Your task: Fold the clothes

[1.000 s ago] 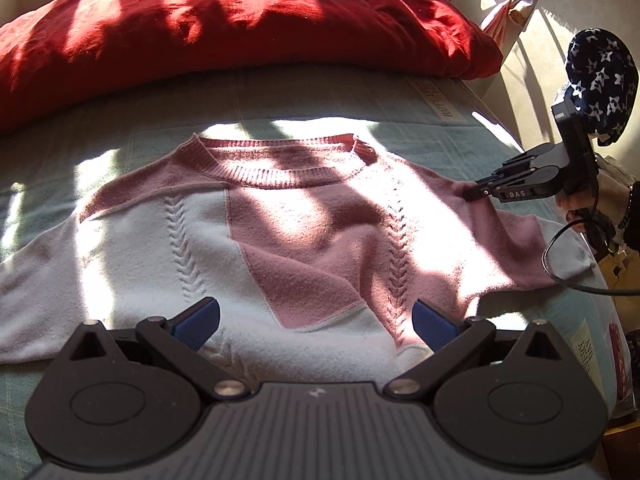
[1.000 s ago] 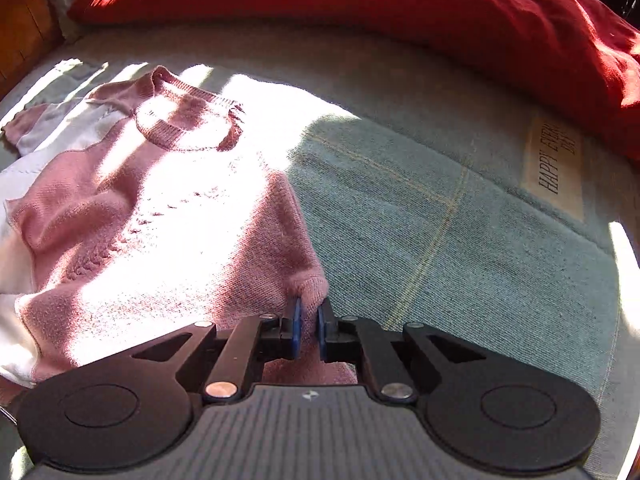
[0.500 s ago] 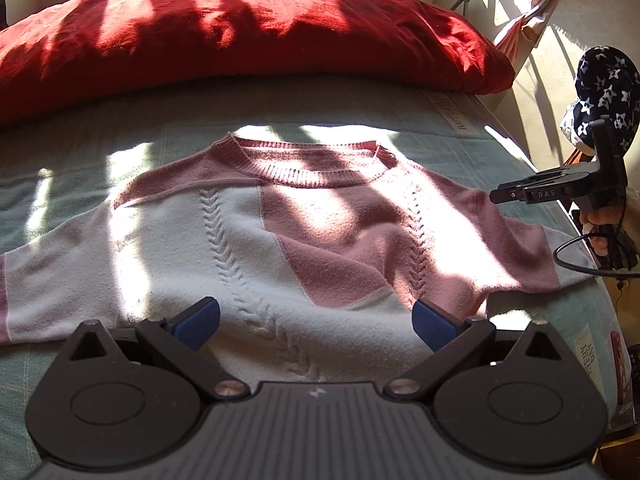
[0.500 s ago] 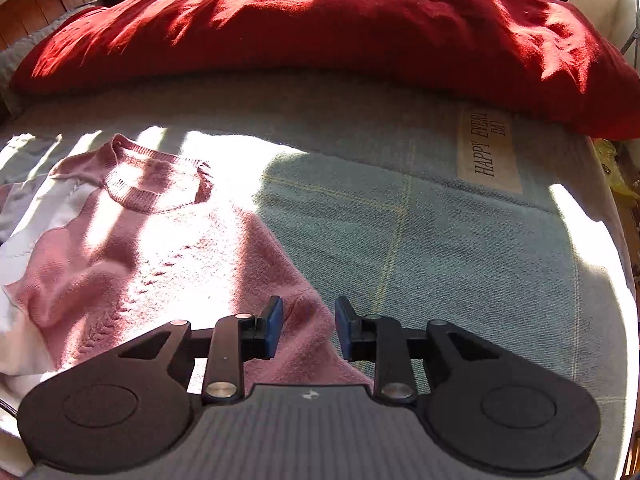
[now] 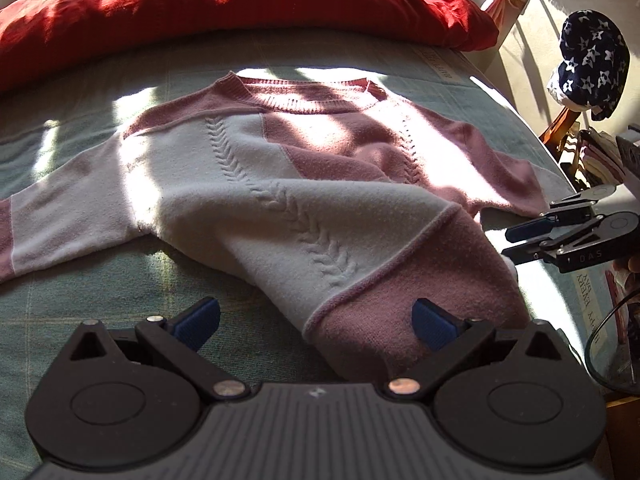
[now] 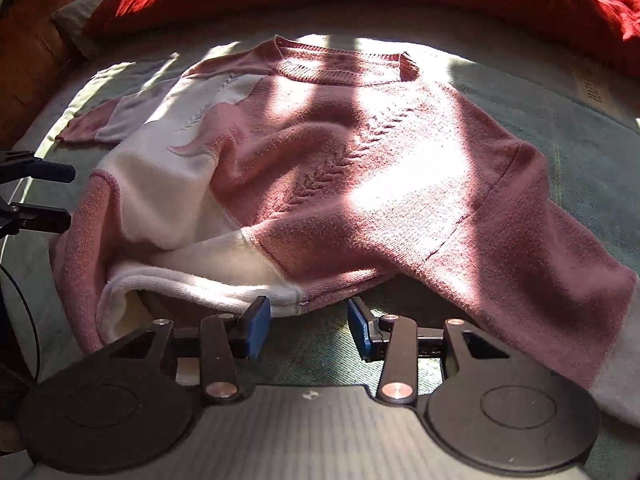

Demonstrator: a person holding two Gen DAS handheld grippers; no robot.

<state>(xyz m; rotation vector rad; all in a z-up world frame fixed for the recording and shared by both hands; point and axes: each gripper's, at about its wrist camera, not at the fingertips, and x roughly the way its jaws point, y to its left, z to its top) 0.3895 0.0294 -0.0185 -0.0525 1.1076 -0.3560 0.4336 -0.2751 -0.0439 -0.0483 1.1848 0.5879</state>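
A pink and white knit sweater (image 5: 320, 184) lies face up on the green bedspread (image 5: 100, 292), sleeves spread to both sides. My left gripper (image 5: 316, 320) stands wide open over the near hem, with the pink hem band between its blue pads and neither pad pressing it. My right gripper (image 6: 308, 322) is low at the other end of the hem (image 6: 280, 296). Its jaws are opening and the hem edge lies just ahead of the tips, untouched. Each gripper shows in the other's view: the right gripper (image 5: 510, 244) and the left gripper (image 6: 70, 194).
A long red pillow (image 5: 200, 8) runs along the far side of the bed. A navy star-patterned cloth (image 5: 588, 64) hangs off the bed's right side, above clutter and a black cable (image 5: 600, 360). Wooden boards (image 6: 28, 60) border the bed on the left in the right wrist view.
My right gripper let go of the sweater's pink shoulder, opened, and swung round to the near hem. My left gripper shifted along the hem toward its pink corner, still open.
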